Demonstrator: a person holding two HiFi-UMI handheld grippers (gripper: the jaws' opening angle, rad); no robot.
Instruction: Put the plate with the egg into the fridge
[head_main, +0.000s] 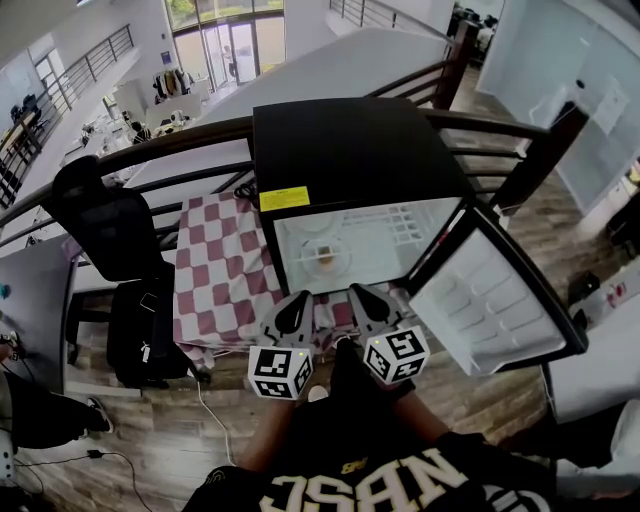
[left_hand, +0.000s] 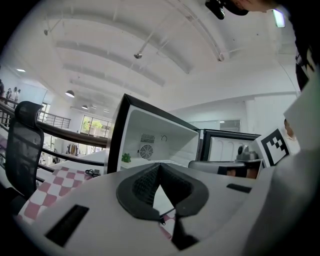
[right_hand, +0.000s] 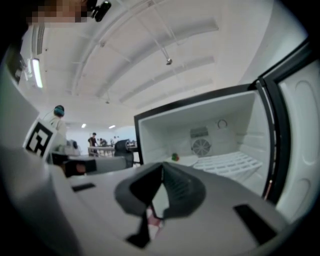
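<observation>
A black mini fridge (head_main: 350, 150) stands open on a table with a red-and-white checked cloth (head_main: 215, 270). Inside it, on the white floor, lies a pale plate (head_main: 325, 256) with a small brownish egg on it. My left gripper (head_main: 300, 298) and right gripper (head_main: 356, 291) hover side by side just in front of the fridge opening, both pointing into it. Each is shut with nothing between its jaws. In the left gripper view my left gripper (left_hand: 159, 167) faces the white interior (left_hand: 155, 140). In the right gripper view my right gripper (right_hand: 162, 167) does the same; there the plate is hidden.
The fridge door (head_main: 495, 300) swings out to the right, with empty racks. A wire shelf (right_hand: 227, 162) and a small green thing (right_hand: 174, 157) sit deep inside. A black office chair (head_main: 105, 235) stands left of the table. A dark railing (head_main: 150, 150) runs behind.
</observation>
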